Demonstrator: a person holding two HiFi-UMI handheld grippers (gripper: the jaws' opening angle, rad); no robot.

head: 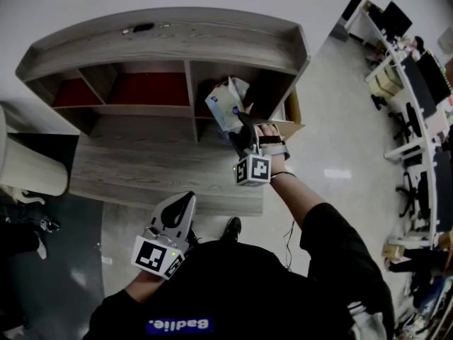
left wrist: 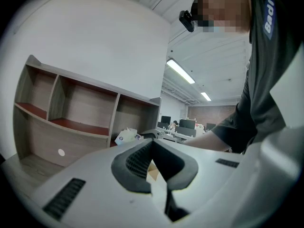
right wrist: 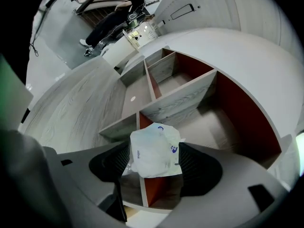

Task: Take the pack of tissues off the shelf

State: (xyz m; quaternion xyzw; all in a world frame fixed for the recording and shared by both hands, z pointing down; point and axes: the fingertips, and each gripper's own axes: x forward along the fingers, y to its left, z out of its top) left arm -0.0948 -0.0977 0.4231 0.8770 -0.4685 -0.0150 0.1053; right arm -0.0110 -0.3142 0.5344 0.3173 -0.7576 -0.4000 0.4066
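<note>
While tissue pack [right wrist: 154, 148] stands between right fingers [right wrist: 197, 167], shelf divider [right wrist: 143, 190] behind

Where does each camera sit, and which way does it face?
Head view: on the head, steeply down at the shelf; left gripper, right gripper, arms show.
Left gripper view: level toward the shelf; own jaws, torso, right arm show.
Right gripper view: down into the shelf; own jaws flanking the tissue pack.
Shared: shelf and tissue pack, all three.
</note>
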